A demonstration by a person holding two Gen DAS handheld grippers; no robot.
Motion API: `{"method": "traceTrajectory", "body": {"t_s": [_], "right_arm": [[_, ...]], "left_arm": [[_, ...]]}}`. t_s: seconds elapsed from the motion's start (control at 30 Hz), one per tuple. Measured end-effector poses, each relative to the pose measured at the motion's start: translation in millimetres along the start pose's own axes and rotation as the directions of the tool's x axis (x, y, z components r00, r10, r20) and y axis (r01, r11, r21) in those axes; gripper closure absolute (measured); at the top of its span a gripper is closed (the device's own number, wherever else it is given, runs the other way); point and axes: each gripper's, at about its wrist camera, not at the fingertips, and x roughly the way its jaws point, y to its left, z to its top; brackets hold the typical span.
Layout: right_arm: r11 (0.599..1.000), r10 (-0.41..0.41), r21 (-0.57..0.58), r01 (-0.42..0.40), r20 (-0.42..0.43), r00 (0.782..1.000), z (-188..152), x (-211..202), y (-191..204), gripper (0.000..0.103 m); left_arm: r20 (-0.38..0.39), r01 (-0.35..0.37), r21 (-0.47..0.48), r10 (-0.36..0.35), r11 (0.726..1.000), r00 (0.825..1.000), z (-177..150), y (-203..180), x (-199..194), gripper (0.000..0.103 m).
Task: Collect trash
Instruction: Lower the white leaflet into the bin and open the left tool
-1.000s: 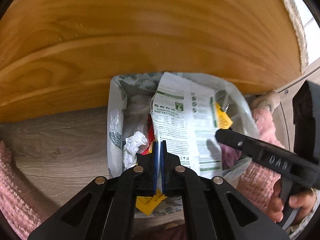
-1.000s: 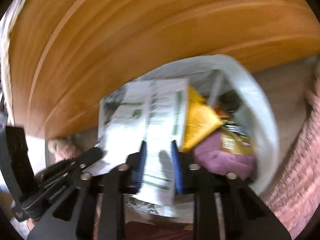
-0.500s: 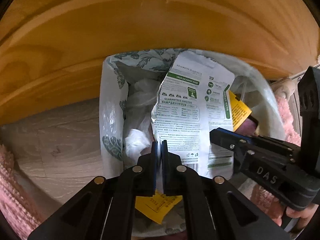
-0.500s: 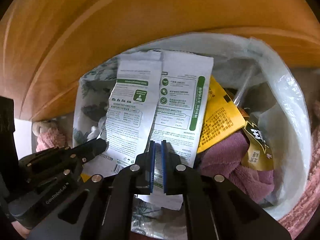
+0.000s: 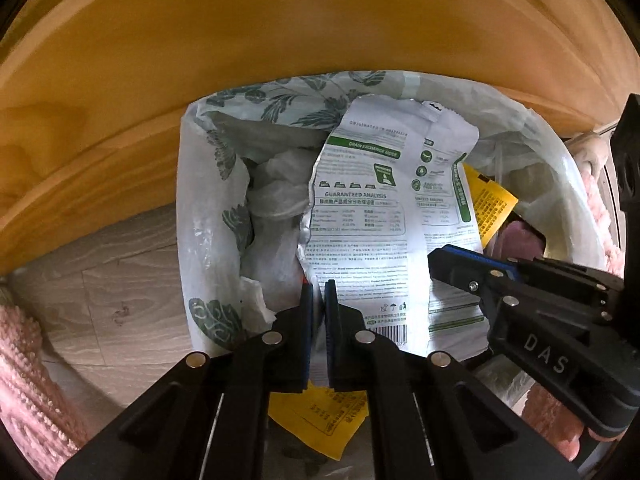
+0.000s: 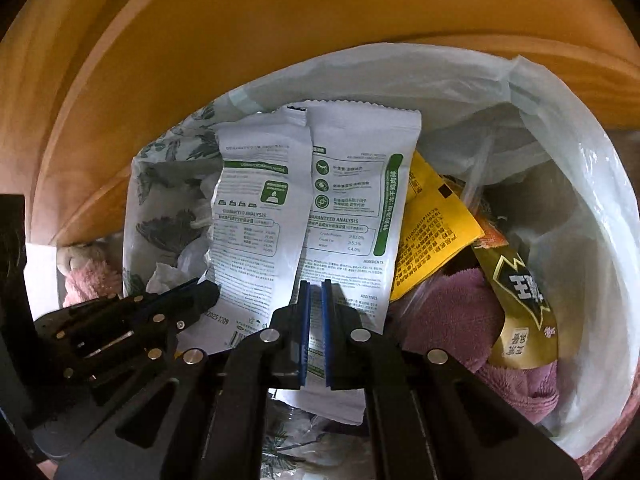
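Observation:
An open trash bag (image 5: 208,240) (image 6: 580,200), white with a leaf print on one side, stands on the floor full of rubbish. Two white-and-green pouches (image 5: 360,220) (image 6: 348,200) stick up out of it side by side. My left gripper (image 5: 316,294) (image 6: 208,288) is shut on the lower left edge of the left pouch, and white shows between its pads. A yellow packet (image 5: 320,420) lies under its fingers. My right gripper (image 6: 314,292) (image 5: 438,262) is shut on the bottom of the right pouch.
A curved wooden furniture front (image 5: 280,60) rises just behind the bag. Inside lie a yellow packet (image 6: 432,232), a gold wrapper (image 6: 520,300), a purple cloth (image 6: 448,320) and crumpled tissue (image 5: 252,300). Pink rug (image 5: 24,380) and grey wood floor (image 5: 120,280) are at left.
Both grippers have sunk closer to the bag. The right gripper's jaws, open a second ago, have closed on the right pouch. The left gripper stays shut.

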Motion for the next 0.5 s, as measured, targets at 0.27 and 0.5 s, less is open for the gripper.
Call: {"method": "traceTrajectory", "body": {"t_s": [0.27,0.5], "right_arm": [[0.999,0.029,0.032,-0.030,0.013,0.999,-1,-10,-3,0.099],[0.999,0.026,0.033,-0.027,0.035,0.999,0,-28,-9,0.097]], "left_arm": [[0.039,0.023,0.021,-0.024,1.000,0.999,3,-9,-30,0.099],[0.082,0.066,0.007,-0.066,0.998,0.994,-1,-11,-63,0.086]]}}
